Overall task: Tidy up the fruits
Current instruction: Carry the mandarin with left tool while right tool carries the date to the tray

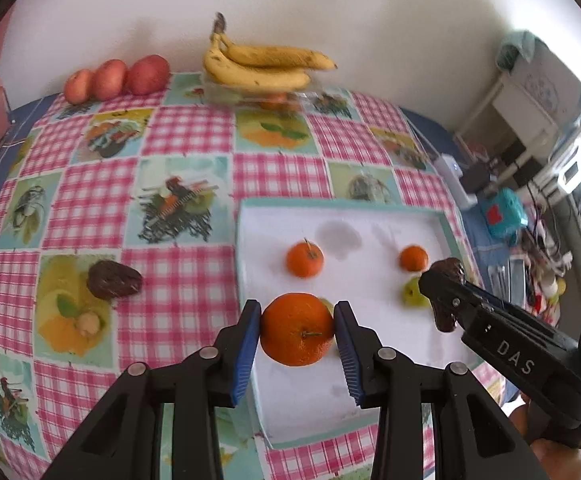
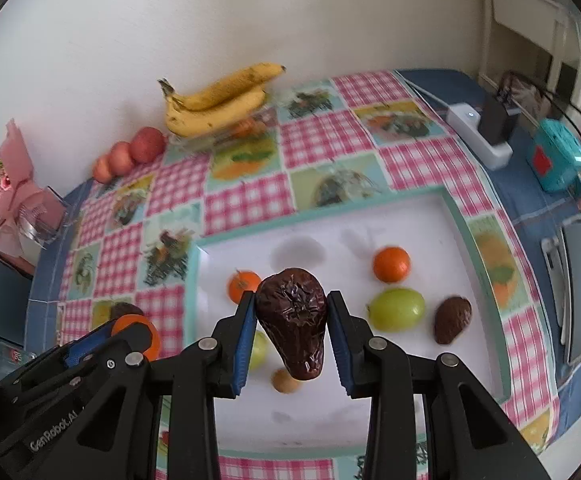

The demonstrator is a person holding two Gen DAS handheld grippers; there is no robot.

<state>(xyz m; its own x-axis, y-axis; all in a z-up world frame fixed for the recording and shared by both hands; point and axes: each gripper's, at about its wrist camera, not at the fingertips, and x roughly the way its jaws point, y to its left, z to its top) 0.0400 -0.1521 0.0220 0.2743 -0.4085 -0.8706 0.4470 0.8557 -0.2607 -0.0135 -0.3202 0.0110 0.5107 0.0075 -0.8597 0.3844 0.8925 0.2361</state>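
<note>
Left gripper (image 1: 296,334): fingers closed part-way onto a large orange (image 1: 296,334), blue pads touching its two sides. The fruit is held between the fingertips, over the near-left corner of the white tray (image 1: 370,380).

Right gripper (image 2: 291,326): fingers likewise closed onto a dark wrinkled date (image 2: 292,322), which hangs stem-end down between the pads, above the tray's near half.

Ahead of the right fingers, lying on the tray: a small orange (image 2: 243,286) just beyond the left fingertip, a second small orange (image 2: 391,264) farther right, a green fruit (image 2: 397,309) and a second date (image 2: 452,319) beside it. Below the held date sit a small tan fruit (image 2: 285,380) and a pale green one, the latter largely hidden behind the left finger, so its kind is uncertain. Another date (image 1: 113,279) lies on the checked cloth, well left of the left fingers.

Assessment: the step in hand is delivery, with both fruits carried and neither yet set down. The next move calls for lowering each onto bare tray, likely beside its own kind, then opening the fingers without knocking the neighbouring fruit, which would roll readily.
</note>
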